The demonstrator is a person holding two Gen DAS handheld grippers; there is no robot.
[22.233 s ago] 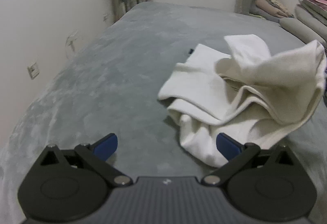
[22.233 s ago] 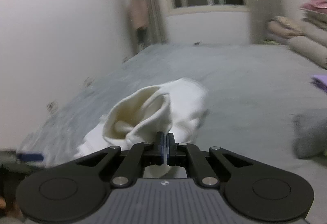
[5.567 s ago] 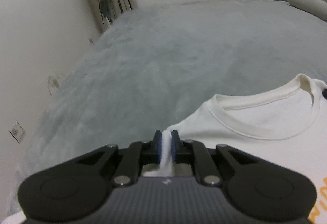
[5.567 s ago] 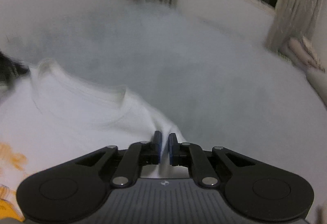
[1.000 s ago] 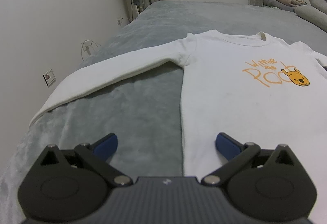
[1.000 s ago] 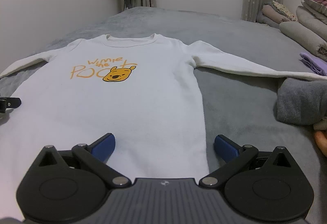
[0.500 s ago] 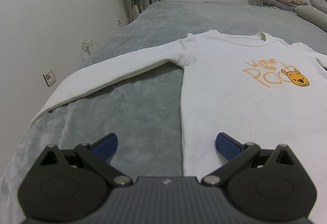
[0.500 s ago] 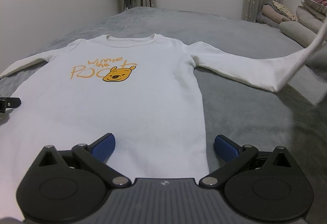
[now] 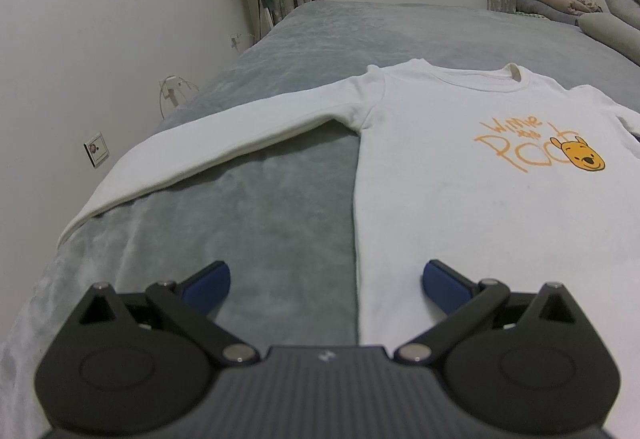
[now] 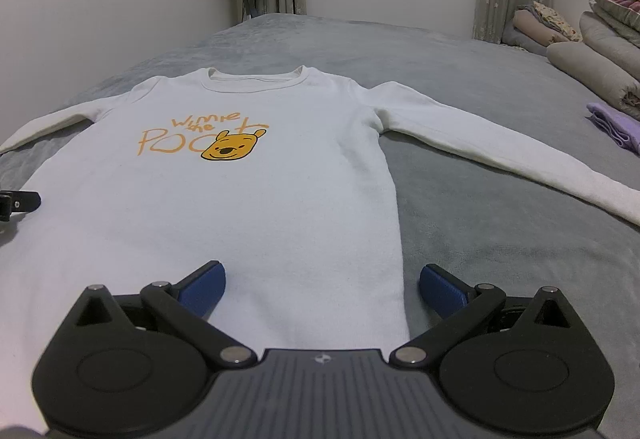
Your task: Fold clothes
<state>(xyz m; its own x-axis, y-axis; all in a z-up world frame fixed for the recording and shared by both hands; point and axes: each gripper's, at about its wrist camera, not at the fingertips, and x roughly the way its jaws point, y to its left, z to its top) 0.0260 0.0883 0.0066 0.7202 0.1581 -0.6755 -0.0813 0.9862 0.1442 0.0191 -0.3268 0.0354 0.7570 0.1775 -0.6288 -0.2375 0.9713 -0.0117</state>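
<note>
Your white shirt (image 10: 248,199) lies flat and face up on the grey bed (image 10: 480,239), collar toward the window, both sleeves spread out to the sides; half a second ago the right sleeve (image 10: 500,155) was lifted off the cover at its cuff end, and now it rests flat again; the left sleeve (image 9: 224,143) has not shifted. Your left claw (image 9: 326,281) hangs wide open over the shirt's left edge near the hem, holding nothing; your right claw (image 10: 322,279) is just as wide open over the right edge, also empty. With the spreading apparently done, no fold is made yet; a sleeve brought in across the body seems the likely first fold.
</note>
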